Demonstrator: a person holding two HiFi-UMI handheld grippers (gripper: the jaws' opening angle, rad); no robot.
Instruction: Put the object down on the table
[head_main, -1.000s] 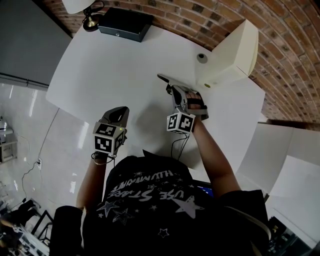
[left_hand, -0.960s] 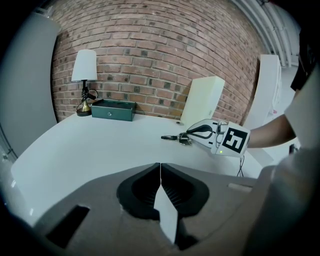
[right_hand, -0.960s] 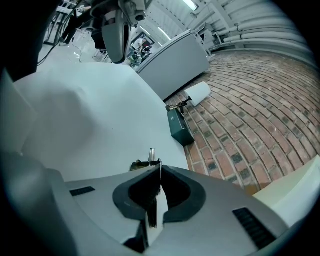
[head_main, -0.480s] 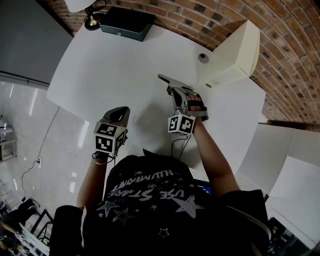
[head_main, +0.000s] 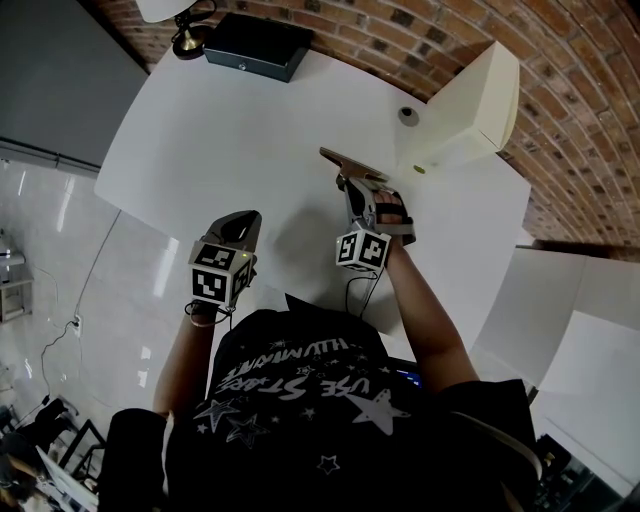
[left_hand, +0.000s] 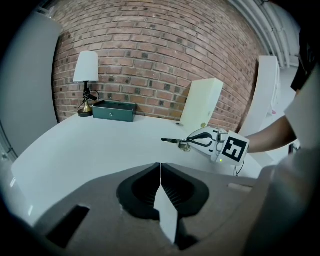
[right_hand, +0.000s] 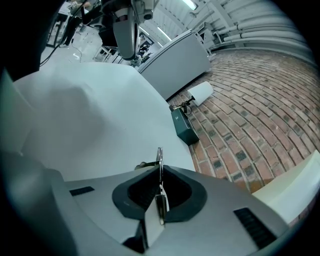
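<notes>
Both grippers are pressed together: your left gripper (left_hand: 160, 169) on nothing, your right gripper (right_hand: 159, 164) pinching the thin flat object (head_main: 348, 159) just above the worktop (head_main: 220, 120). Let go this high and it could slap down or skid.

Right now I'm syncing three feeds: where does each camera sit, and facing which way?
Head view: on the head, looking steeply down at the white table; shows arms, black shirt.
Left gripper view: behind the shut left gripper, facing the brick wall.
Right gripper view: rolled sideways, behind the right gripper clamping a thin flat object.
Shared: dark green box, white-shaded lamp.
</notes>
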